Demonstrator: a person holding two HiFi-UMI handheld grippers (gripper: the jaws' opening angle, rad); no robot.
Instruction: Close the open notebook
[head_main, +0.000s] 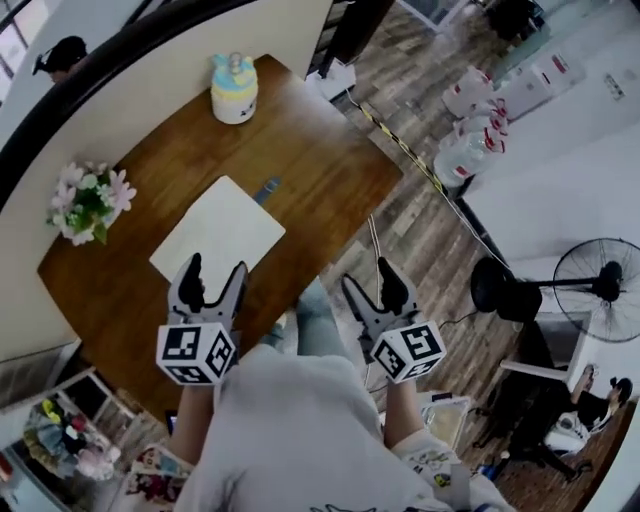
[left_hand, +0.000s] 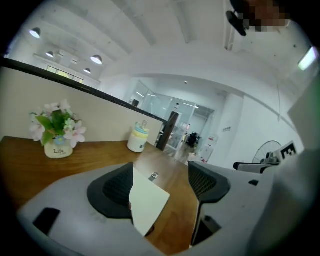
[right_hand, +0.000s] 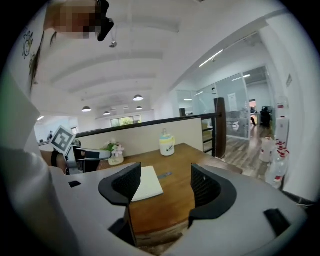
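Both grippers are open, and I see nothing held in them: my left gripper (head_main: 215, 270) and my right gripper (head_main: 368, 278) each have their jaws wide apart, with only air between the pads

I think the closing step is already done. The notebook (head_main: 220, 232) lies flat on the brown table (head_main: 310, 160) as one white block. I see no page standing up, and a small grey tab (head_main: 266, 190) pokes out at its far edge. I can't see well enough to tell if the cover sits all the way down

The notebook is just past the tips of my left gripper, a bit ahead of it and not touching. In the left gripper view it shows between the jaws, but it is out on the table, not in the grip. My right gripper is off to the right of the table, over the floor, well apart from the notebook

Next I would only look and check the cover. If it sits up, a soft push down with one jaw should do it
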